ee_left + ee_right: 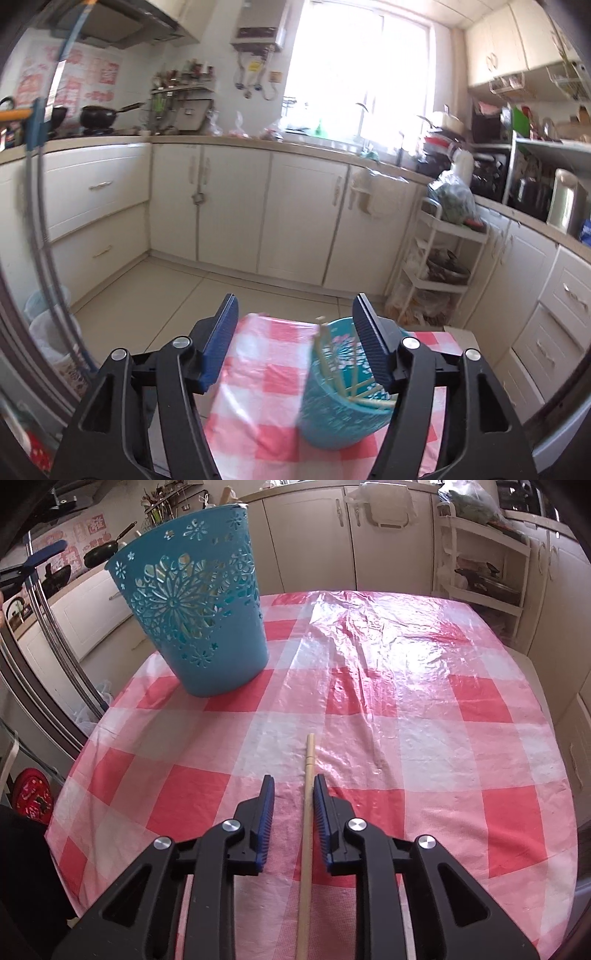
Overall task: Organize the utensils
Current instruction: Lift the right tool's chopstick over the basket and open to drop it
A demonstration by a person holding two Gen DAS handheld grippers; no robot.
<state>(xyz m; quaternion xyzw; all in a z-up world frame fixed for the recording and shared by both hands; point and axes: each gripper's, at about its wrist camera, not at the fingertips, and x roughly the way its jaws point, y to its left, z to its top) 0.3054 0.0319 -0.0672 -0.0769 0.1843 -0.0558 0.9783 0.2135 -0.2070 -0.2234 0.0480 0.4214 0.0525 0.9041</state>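
A teal cut-out basket [195, 605] stands on the red-and-white checked table [406, 709] at its far left. In the left wrist view the basket [332, 410] holds several wooden chopsticks [325, 365] and sits low, by the right finger. My left gripper [295, 314] is open and empty above the table, its right finger over the basket's rim. A single wooden chopstick [306, 812] lies on the table near its front edge. My right gripper [293, 786] is partly open around it, with the stick close to the right finger.
Cream kitchen cabinets [240, 206] line the back and sides. A white tiered trolley [439, 258] stands right of the table. A stove with pans [99, 118] is at far left. Bins [48, 321] stand on the floor at left.
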